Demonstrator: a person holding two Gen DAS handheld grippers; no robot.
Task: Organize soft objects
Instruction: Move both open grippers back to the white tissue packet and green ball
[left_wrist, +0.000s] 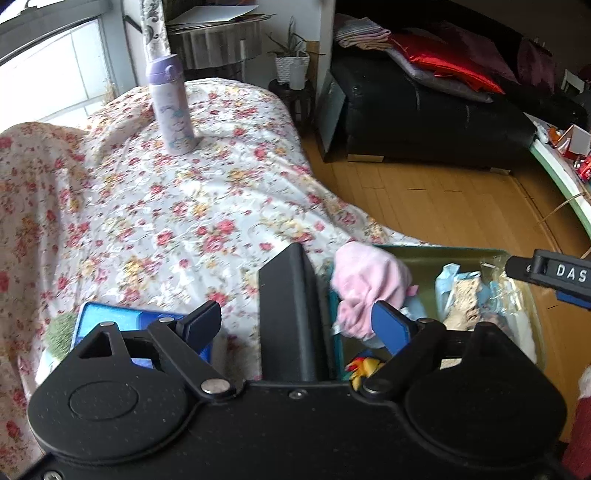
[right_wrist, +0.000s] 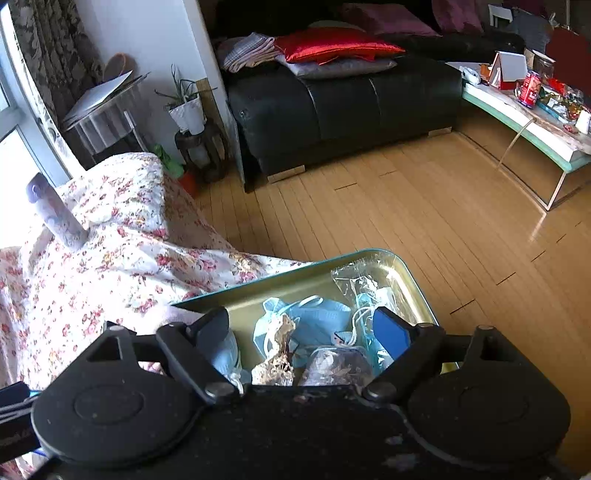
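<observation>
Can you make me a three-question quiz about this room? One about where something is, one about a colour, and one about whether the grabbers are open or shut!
1. Where does the purple bottle stand?
A. On the flowery bedspread
B. On the wooden floor
C. Inside the tin

2. What colour is the soft cloth hanging over the edge of the tin tray?
A. Green
B. Pink
C. Black

3. How are the jaws of the left gripper and the right gripper?
A. Both shut tight
B. Both open
C. Both squeezing the bottle

Answers:
1. A, the bottle stands upright on the rose-patterned cover, far from the tin.
2. B, the bunched cloth at the tin's edge is pale pink.
3. B, each view shows the fingers spread wide with nothing pressed between them.
</observation>
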